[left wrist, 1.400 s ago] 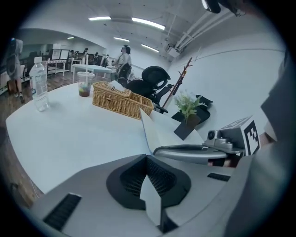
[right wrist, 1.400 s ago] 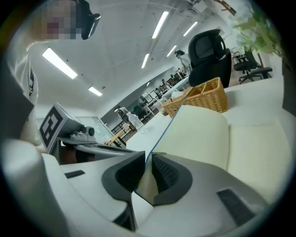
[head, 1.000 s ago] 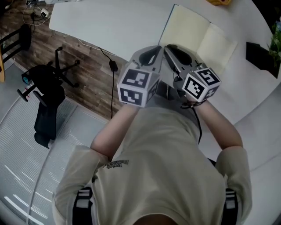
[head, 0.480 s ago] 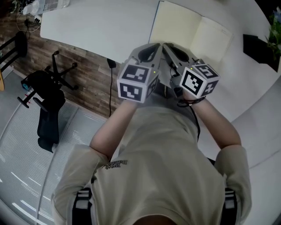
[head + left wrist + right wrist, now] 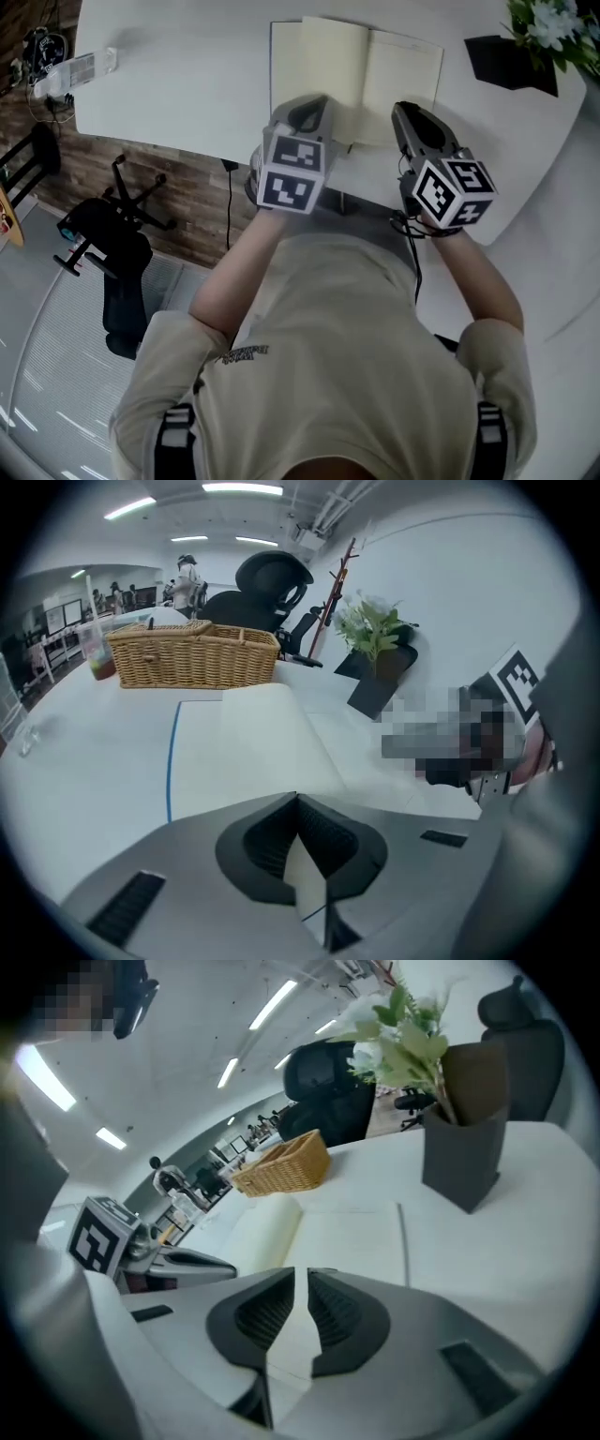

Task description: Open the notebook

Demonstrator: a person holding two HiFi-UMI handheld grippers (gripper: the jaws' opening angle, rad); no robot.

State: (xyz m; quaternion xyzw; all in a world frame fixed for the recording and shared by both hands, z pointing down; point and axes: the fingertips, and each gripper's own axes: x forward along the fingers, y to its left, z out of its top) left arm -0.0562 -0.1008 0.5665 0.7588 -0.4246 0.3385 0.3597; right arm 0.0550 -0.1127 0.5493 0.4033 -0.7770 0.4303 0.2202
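- Notebook (image 5: 361, 75) lies open and flat on the white table (image 5: 187, 66), two cream pages up, spine running away from the person.
- A thin blue cover edge shows along the outer side of the left page in the left gripper view.
- Left gripper (image 5: 296, 800): jaws together at the tips, nothing clamped. The wedge behind the tips only shows page and table below.
- In the head view it sits over the near edge of the left page, pointing down and away.
- Right gripper (image 5: 302, 1275): jaws a narrow slit apart and have just been opening, with nothing between them. The right page shows through the slit.
- In the head view its tip is over the near edge of the right page, towards the outer corner.
- The two grippers are apart, one per page, with the spine between them.
- Can't tell whether either tip touches the paper.
- A wicker basket (image 5: 192, 653) stands on the table past the notebook's far edge, near it but not touching.
- A cup (image 5: 97, 649) with red contents is just left of the basket.
- A dark vase (image 5: 464, 1124) holding a white-flowered plant (image 5: 398, 1035) stands right of the notebook, apart from it.
- A black chair (image 5: 103, 244) stands on the floor (image 5: 56, 356), left of the person.
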